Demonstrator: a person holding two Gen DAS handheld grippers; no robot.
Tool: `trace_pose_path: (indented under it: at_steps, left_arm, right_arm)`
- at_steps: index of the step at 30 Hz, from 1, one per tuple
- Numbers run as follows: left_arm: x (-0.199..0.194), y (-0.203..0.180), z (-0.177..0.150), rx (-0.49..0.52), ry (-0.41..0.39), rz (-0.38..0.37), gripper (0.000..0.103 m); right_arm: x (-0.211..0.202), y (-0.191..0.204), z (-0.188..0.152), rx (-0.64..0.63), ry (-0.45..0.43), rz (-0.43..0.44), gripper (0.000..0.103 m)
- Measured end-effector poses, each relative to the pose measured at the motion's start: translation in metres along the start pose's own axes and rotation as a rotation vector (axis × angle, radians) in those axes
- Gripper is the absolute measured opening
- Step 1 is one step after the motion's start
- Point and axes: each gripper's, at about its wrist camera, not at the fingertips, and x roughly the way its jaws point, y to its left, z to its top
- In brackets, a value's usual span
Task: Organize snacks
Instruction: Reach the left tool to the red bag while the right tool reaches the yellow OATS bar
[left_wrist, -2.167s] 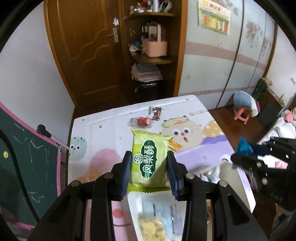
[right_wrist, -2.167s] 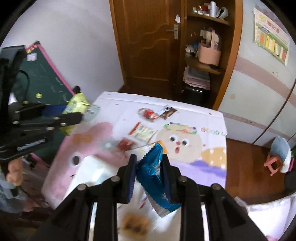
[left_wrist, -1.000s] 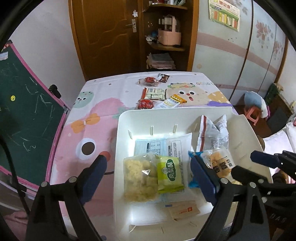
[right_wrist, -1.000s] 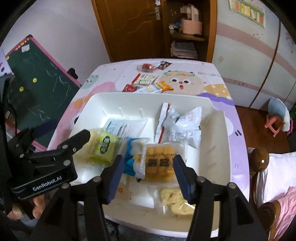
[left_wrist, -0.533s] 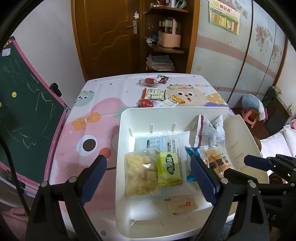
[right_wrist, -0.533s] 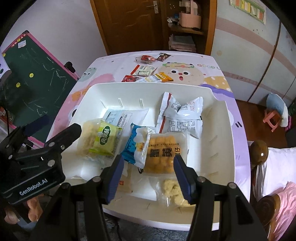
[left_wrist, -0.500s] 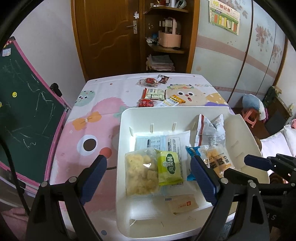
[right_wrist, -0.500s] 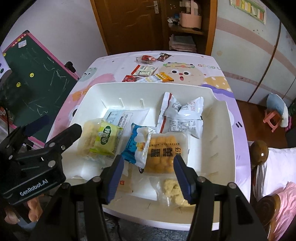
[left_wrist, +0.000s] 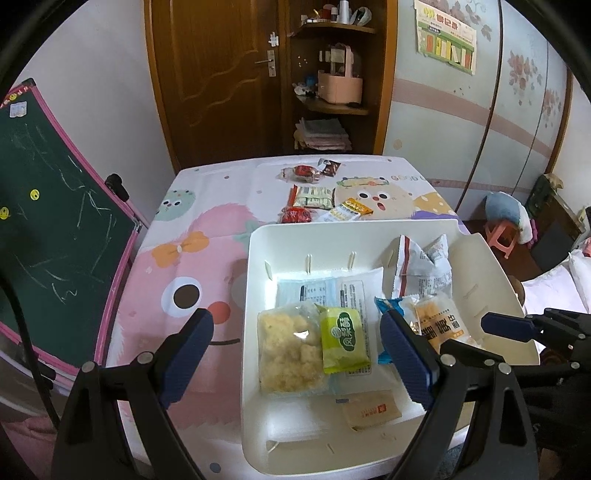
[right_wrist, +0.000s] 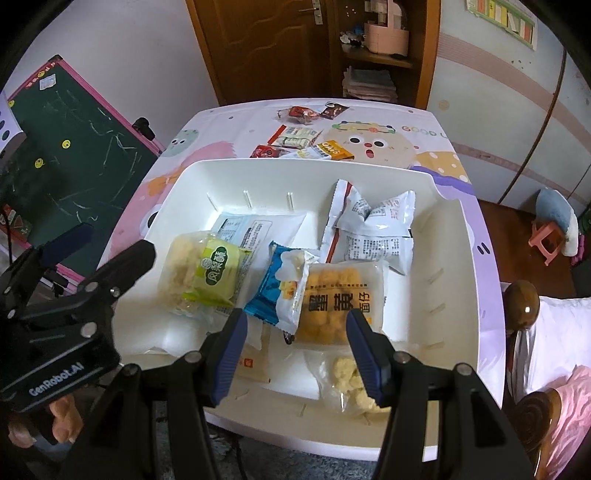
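A white bin (left_wrist: 258, 236) (right_wrist: 458, 258) sits on the near part of the table and holds several snack packs. The green pack (left_wrist: 343, 341) (right_wrist: 218, 271) lies on a clear pack of yellow puffs (left_wrist: 286, 349). The blue pack (right_wrist: 271, 282) lies beside an orange snack pack (right_wrist: 332, 304) (left_wrist: 441, 326), with a white pack (right_wrist: 373, 229) behind. My left gripper (left_wrist: 295, 354) is open and empty above the bin's near left. My right gripper (right_wrist: 293, 345) is open and empty above the bin's near edge.
Several small snacks (left_wrist: 314, 197) (right_wrist: 299, 142) lie on the cartoon tablecloth (left_wrist: 177, 258) beyond the bin. A green chalkboard (left_wrist: 48, 206) stands left of the table. A wooden door and shelf are behind; a pink stool (left_wrist: 502, 240) is at the right.
Both grippers let go of their packs, green and blue, which now lie in the bin. Both have since pulled back and up a little; in the last half second little moved.
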Motion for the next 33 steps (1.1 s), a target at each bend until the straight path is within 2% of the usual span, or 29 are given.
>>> trace_pose_path:
  at_steps: [12, 20, 23, 28, 33]
  left_arm:
    - [0.01, 0.004, 0.009, 0.004, -0.013, 0.02, 0.091]
    - [0.017, 0.01, 0.029, 0.012, -0.01, 0.026, 0.091]
    - [0.021, 0.014, 0.047, 0.022, -0.014, 0.022, 0.091]
    - [0.03, 0.021, 0.088, 0.029, -0.021, -0.013, 0.091]
    - [0.062, 0.023, 0.134, 0.04, 0.035, -0.052, 0.091]
  right_arm:
    - [0.007, -0.014, 0.013, 0.022, -0.014, -0.009, 0.056]
    - [-0.001, -0.023, 0.04, 0.007, -0.046, -0.012, 0.056]
    - [-0.003, -0.028, 0.059, -0.002, -0.053, -0.003, 0.056]
    - [0.006, -0.043, 0.099, 0.062, -0.022, 0.109, 0.056]
    - [0.034, -0.051, 0.142, 0.09, 0.0, 0.115, 0.056]
